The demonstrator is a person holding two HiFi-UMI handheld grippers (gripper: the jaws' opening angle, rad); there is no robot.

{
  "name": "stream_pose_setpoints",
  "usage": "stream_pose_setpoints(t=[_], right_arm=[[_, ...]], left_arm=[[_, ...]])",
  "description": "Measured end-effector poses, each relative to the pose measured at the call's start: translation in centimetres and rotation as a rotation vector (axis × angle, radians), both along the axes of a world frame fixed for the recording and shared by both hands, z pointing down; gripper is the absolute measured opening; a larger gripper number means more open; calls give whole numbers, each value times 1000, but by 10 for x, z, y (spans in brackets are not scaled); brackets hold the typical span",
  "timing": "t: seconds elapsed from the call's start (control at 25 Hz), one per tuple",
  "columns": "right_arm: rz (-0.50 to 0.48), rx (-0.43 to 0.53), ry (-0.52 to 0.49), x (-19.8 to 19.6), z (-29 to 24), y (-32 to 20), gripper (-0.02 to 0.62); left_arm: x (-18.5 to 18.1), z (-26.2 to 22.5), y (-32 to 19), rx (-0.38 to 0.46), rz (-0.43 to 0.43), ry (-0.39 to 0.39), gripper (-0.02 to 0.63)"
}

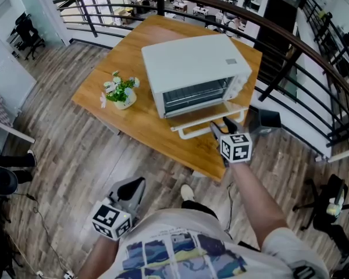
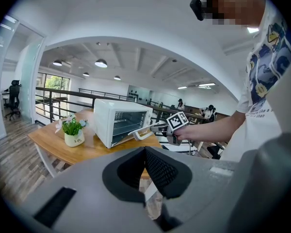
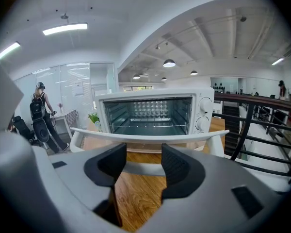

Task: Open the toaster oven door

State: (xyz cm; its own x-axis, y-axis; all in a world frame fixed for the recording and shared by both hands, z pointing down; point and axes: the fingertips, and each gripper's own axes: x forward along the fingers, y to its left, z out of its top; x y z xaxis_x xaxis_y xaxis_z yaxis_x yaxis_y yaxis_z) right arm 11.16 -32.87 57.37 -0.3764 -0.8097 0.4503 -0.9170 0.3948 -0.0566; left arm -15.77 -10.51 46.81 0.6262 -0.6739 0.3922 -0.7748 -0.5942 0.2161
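The white flower pot (image 2: 73, 140), near the left corner of the tabletop (image 1: 144, 122), bears the word "Life"; a smaller line beneath is too small to read. The grey label (image 1: 231, 61) atop the toaster oven (image 1: 189, 68) is illegible.

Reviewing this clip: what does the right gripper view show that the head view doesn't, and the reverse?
Only the right gripper view: the right gripper's claw open, the handle just past its tips; a straight look into the oven cavity; ceiling lights; a person with a backpack at left.

Only the head view: the left gripper held low by the wearer's shirt, the oven's top, and the plank floor.

Both: the toaster oven, its door lowered, and the wooden table.
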Motion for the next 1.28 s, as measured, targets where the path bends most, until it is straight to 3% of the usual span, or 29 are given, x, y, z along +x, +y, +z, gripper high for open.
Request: stream_pose_setpoints(t=[1.28], right_arm=[[30,-74,38,11,48,28,222]], left_arm=[[15,5,-2,-13,44,-2,3]])
